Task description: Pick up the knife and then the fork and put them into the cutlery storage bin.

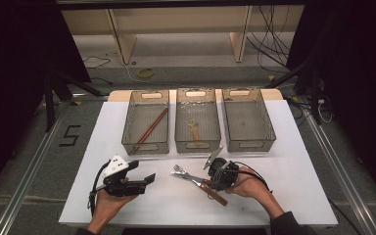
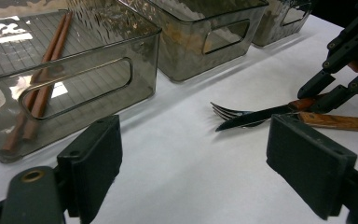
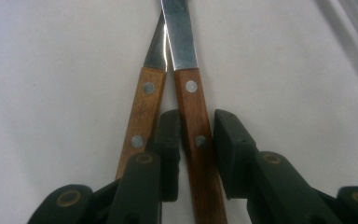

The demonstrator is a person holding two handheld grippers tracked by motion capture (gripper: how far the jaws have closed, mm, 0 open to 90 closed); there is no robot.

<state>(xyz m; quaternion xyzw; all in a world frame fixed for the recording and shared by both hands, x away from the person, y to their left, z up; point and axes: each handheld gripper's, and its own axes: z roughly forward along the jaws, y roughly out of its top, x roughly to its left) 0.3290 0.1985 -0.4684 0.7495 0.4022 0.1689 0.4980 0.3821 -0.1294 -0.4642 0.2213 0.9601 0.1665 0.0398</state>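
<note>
Sorting of cutlery into three bins, partly done. Beginning at the left, we see the left gripper (image 1: 136, 178) held just above the counter (image 1: 142, 205) with its jaws spread wide and nothing between them; ahead of these jaws and to their left stands the left bin (image 2: 74, 70), which already holds a pair of brown chopsticks (image 2: 44, 79). Ahead of the same jaws, farther right, stands the middle bin (image 1: 197, 120), where a small wooden-handled utensil (image 1: 192, 128) lies; we cannot tell which kind it is. The right bin (image 1: 247, 117) appears empty. Just left of the right gripper (image 1: 210, 180), a fork (image 2: 228, 112) and a knife (image 2: 254, 117) lie side by side on the counter, their tips pointing away from its jaws toward the left gripper. In the right gripper view the jaws straddle one wooden handle (image 3: 198, 140), which belongs to the wider blade, so we take it to be the knife's; they are nearly closed on it, but we cannot tell whether they already pinch it. The second handle (image 3: 142, 116) lies just outside the left-hand jaw. We judge that two of the sorts are placed, while the fork and knife remain to be lifted and binned.
</note>
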